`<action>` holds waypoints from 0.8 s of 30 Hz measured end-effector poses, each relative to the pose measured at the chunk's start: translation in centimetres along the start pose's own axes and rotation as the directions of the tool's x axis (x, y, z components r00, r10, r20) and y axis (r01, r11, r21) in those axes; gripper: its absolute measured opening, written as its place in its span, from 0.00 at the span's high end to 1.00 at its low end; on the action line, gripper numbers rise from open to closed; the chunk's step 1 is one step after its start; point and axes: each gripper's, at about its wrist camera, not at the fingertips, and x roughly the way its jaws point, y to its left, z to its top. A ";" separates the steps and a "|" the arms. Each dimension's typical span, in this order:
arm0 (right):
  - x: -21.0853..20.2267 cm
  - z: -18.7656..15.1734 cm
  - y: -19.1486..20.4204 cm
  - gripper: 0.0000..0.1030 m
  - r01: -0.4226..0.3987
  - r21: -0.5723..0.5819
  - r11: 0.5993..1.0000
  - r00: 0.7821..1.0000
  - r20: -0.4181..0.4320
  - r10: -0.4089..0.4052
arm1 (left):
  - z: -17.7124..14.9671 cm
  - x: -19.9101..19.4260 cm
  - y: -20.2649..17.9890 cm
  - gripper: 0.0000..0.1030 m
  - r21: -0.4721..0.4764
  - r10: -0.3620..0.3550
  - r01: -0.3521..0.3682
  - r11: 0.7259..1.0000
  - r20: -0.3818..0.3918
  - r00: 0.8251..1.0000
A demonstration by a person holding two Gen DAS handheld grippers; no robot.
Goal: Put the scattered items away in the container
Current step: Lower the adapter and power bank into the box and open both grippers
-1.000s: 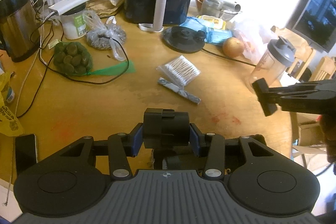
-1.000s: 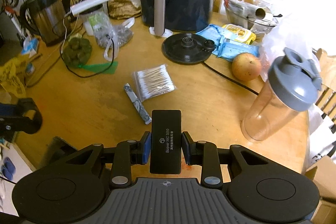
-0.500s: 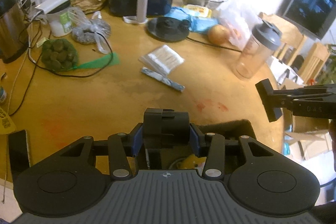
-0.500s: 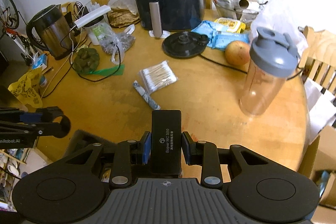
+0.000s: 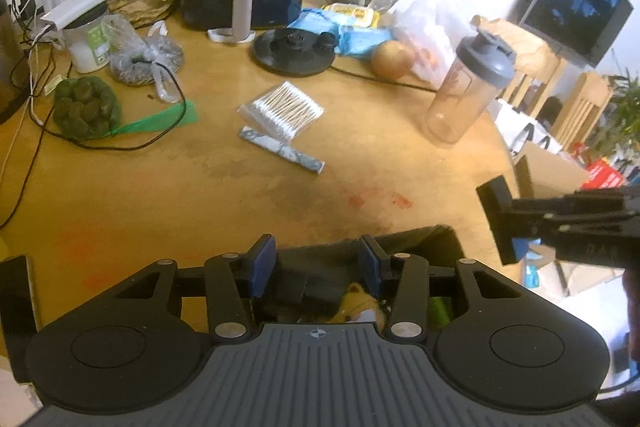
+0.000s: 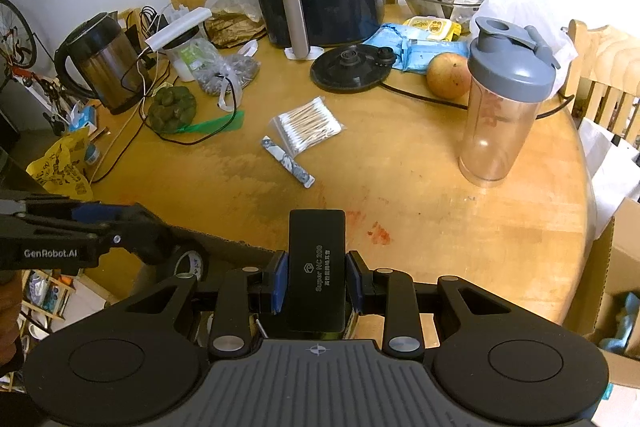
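Your right hand-held gripper (image 6: 316, 285) clamps the black case (image 6: 317, 267) above the desk (image 6: 420, 195). Your left hand-held gripper (image 5: 316, 267) stands parted and empty over the dark container (image 5: 420, 239) at the desk's near edge.

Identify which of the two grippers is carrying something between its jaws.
The right gripper: its jaws clamp an upright black case. The left gripper has nothing between its jaws, which stand apart above the dark container.
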 end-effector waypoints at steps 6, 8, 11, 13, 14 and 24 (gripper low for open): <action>-0.2 -0.5 -0.1 0.67 0.003 0.012 1.000 1.000 0.001 -0.003 | 0.2 -0.3 0.2 0.48 -0.005 0.024 -0.024 1.000 0.016 1.000; -0.2 -0.6 -0.2 0.67 0.007 0.014 1.000 1.000 0.000 -0.007 | 0.1 -0.2 0.5 0.48 -0.016 0.044 -0.044 0.999 0.005 0.999; -0.2 -0.9 -0.5 0.67 0.010 0.027 1.000 1.000 -0.008 -0.010 | -0.1 -0.1 1.1 0.48 -0.032 0.068 -0.068 0.997 -0.009 0.998; -0.2 -1.2 -0.6 0.67 0.013 0.030 0.999 1.000 -0.014 -0.012 | -0.2 -0.1 1.5 0.48 -0.043 0.077 -0.078 0.996 -0.016 0.997; -0.1 -1.3 -0.6 0.67 0.012 0.032 0.999 1.000 -0.017 -0.011 | -0.4 -0.1 1.6 0.48 -0.051 0.080 -0.081 0.995 -0.021 0.997; 0.3 -2.1 0.1 0.67 -0.025 0.033 0.999 0.998 -0.051 0.026 | -1.3 -0.3 2.0 0.48 -0.076 0.077 -0.079 0.994 -0.038 0.996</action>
